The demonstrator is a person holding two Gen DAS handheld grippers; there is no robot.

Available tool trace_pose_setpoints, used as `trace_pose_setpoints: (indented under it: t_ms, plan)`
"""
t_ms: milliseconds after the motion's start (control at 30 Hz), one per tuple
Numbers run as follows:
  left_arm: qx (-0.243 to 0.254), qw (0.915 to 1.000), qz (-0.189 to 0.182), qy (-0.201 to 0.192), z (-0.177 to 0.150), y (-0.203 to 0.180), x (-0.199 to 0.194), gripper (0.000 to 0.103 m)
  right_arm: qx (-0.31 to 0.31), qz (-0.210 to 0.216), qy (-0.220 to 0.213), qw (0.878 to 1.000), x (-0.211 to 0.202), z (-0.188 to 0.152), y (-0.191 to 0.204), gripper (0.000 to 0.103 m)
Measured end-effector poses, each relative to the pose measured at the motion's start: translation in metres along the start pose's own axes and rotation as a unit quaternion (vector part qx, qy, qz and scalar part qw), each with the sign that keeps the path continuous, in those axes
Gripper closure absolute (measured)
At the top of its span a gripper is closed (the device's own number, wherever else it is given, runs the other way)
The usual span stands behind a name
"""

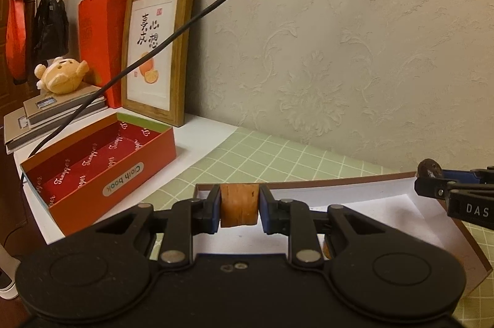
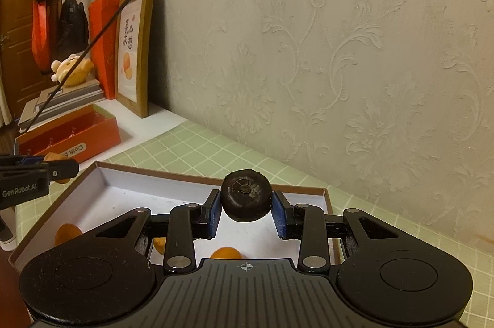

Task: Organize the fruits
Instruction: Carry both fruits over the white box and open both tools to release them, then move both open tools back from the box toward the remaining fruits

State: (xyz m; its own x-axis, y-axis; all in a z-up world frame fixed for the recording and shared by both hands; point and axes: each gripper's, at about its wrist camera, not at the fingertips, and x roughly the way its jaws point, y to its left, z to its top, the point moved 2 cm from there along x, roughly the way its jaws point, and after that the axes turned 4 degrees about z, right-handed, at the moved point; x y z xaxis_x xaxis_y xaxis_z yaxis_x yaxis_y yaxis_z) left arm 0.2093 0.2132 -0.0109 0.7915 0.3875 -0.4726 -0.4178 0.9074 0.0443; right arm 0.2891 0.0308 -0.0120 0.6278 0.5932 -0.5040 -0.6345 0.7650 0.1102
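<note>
From the left wrist view, the left tongs (image 1: 239, 210) are clamping an orange-brown chunk of fruit (image 1: 239, 206) between their blue pads, holding it above the near edge of the white-lined shallow box (image 1: 410, 198). The box is lying on a green checked mat (image 1: 265, 155) over the surface. To the left, an open red box (image 1: 102, 170) labelled "Cloth book" is sitting empty-sided, with a framed print (image 1: 157, 50) leaning on the wall behind it. The right tongs (image 1: 432, 173) are entering at the right edge, gripping something dark.

From the right wrist view, the right tongs (image 2: 246, 212) are closing on a round dark fruit (image 2: 245, 196), held over the shallow box (image 2: 102, 173). Below, orange fruits (image 2: 67, 233) are lying on the box floor. The left tongs (image 2: 60, 169) are showing at the left edge with the orange-brown piece between them.
</note>
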Motion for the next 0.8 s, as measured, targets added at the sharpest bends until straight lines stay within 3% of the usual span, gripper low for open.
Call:
trace_pose_setpoints:
  t_ms: [33, 100, 133, 167, 233, 367, 700, 800]
  plan:
    - [0.0, 1.0, 0.005, 0.0, 0.0, 0.0, 0.001, 0.087, 0.001, 0.0, 0.0, 1.0, 0.001, 0.001, 0.0, 0.068]
    - [0.006, 0.9997, 0.023, -0.003, 0.0, 0.001, 0.002, 0.065, -0.01, -0.005, 0.013, 1.0, 0.008, 0.001, 0.002, 0.067]
    - [0.004, 0.9993, 0.034, -0.014, -0.001, 0.001, 0.0, 0.032, -0.015, -0.017, 0.011, 1.0, 0.01, 0.0, 0.003, 0.052]
    - [0.005, 0.9983, 0.048, -0.034, -0.002, 0.002, -0.005, 0.011, -0.015, -0.037, -0.002, 0.999, 0.008, -0.001, 0.003, 0.022]
    - [0.019, 0.9966, 0.059, -0.056, -0.002, 0.0, -0.011, 0.011, -0.004, -0.04, -0.029, 0.999, 0.001, -0.001, -0.002, 0.017]
    - [0.011, 0.9971, 0.056, -0.049, -0.002, 0.005, -0.01, 0.011, 0.008, -0.051, -0.037, 0.998, -0.003, -0.001, -0.009, 0.017]
    - [0.014, 0.9974, 0.053, -0.046, -0.002, 0.005, -0.01, 0.006, 0.011, -0.045, -0.03, 0.998, -0.005, -0.001, -0.008, 0.016]
    - [0.018, 0.9975, 0.05, -0.047, -0.002, 0.002, -0.011, 0.006, 0.011, -0.047, -0.034, 0.998, -0.008, -0.001, -0.005, 0.008]
